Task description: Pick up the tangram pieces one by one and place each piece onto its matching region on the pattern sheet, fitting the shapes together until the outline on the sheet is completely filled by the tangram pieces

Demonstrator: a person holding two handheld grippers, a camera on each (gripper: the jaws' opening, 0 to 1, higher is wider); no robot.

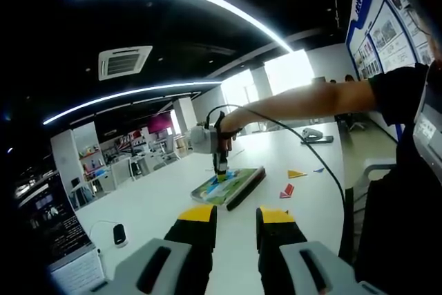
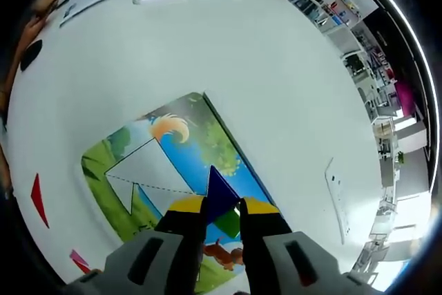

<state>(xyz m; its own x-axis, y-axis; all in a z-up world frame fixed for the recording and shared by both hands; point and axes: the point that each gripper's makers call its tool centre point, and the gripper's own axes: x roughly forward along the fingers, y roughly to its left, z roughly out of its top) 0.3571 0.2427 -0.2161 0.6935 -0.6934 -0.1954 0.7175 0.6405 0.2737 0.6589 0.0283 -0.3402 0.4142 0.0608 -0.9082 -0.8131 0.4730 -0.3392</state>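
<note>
Left gripper view: our left gripper [image 1: 235, 222] hangs back above the near edge of the white desk [image 1: 173, 198], its yellow-tipped jaws apart with nothing between them; we judge it parked clear so the other hand has room. Out toward the middle of the desk lies the pattern sheet [image 1: 224, 188], a dark bar along its right edge. The right gripper [image 1: 221, 168] stands over the sheet, nose down, held by a person's outstretched arm [image 1: 304, 98] with a cable trailing from it. Loose pieces wait on the desk to the right of the sheet: a yellow triangle [image 1: 296, 173], a red piece [image 1: 287, 190] and a small blue piece [image 1: 318, 169], all apart from one another.

Right gripper view: the right gripper [image 2: 222, 206] is clamped on a dark blue triangle [image 2: 219, 195], apex pointing away from us, carried low over the pattern sheet [image 2: 173, 164]. Whether the piece touches the paper we cannot tell. The white outline [image 2: 148, 167], crossed by a dashed line, sits unfilled just left of the piece; a green piece [image 2: 228, 223] seems to lie beside the jaws. We take this as the placing step, early in the task. A red triangle [image 2: 38, 200] waits off the sheet's left edge, a pink piece [image 2: 78, 261] nearer us.
</note>
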